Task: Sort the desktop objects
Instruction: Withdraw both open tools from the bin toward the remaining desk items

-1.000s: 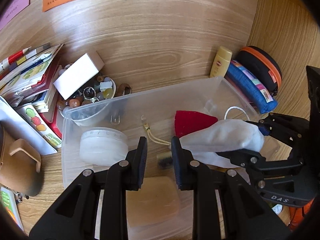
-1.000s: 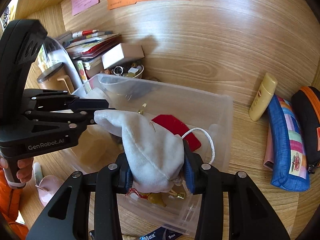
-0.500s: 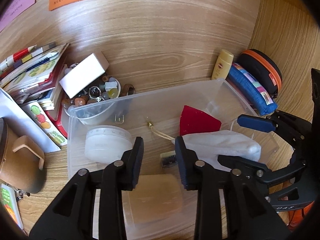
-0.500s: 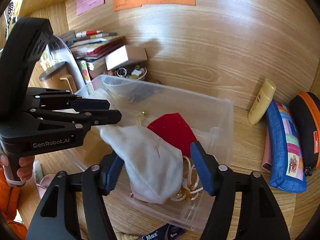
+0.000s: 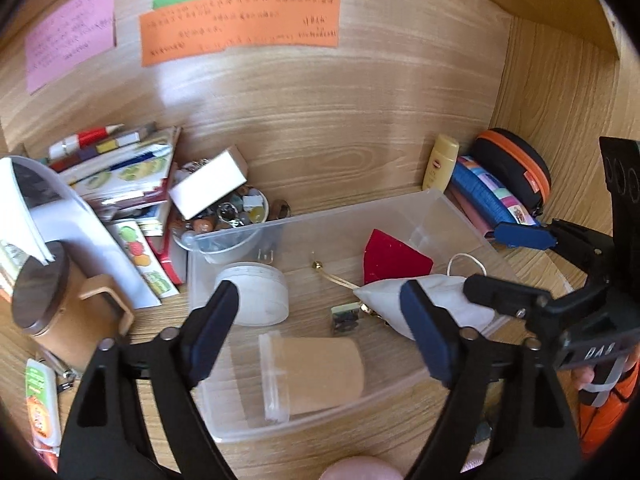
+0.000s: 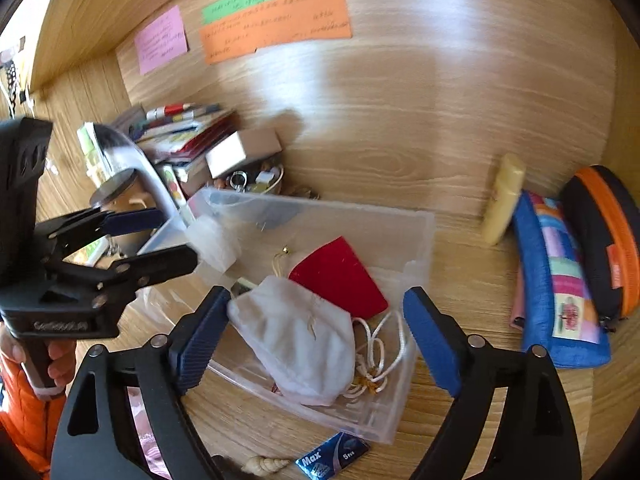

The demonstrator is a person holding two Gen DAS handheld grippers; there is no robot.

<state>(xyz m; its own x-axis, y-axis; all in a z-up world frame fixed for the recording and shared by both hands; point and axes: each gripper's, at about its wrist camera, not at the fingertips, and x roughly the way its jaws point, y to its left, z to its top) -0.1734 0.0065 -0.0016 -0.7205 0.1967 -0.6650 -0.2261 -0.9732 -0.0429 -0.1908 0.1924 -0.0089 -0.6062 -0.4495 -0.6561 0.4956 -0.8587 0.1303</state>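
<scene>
The white cloth drawstring pouch [image 6: 296, 336] lay inside the clear plastic storage bin [image 6: 416, 236], towards its near right corner, with its white cord [image 6: 380, 356] looped loosely beside it. Partly under the pouch, further in, lay a red fabric piece [image 6: 336, 276]. The bin also held a round white lidded jar [image 5: 256, 292], a tan cylindrical container with a clear cap [image 5: 316, 376] lying on its side, and a small gold bell on a cord [image 5: 318, 266].

The right gripper [image 6: 316, 336] stood above the pouch with its blue-padded jaws opening; the pouch lay between them, and neither pad pressed on it. The left gripper [image 5: 320, 324] hung over the middle of the bin, its jaws also opening and nothing gripped between them.

Outside the bin, on the wooden desk [image 6: 460, 272], a yellow lotion bottle [image 6: 502, 200], a blue patchwork pencil case [image 6: 560, 280] and a black zip case with orange trim [image 6: 604, 232] stood to the right. To the left sat a small bowl of beads and trinkets [image 5: 230, 216], a white box [image 5: 208, 186] resting across it, a stack of books [image 5: 120, 172] and a brown lidded cup [image 5: 60, 300]. Orange, green and pink notes [image 5: 240, 24] were stuck on the back wall.
</scene>
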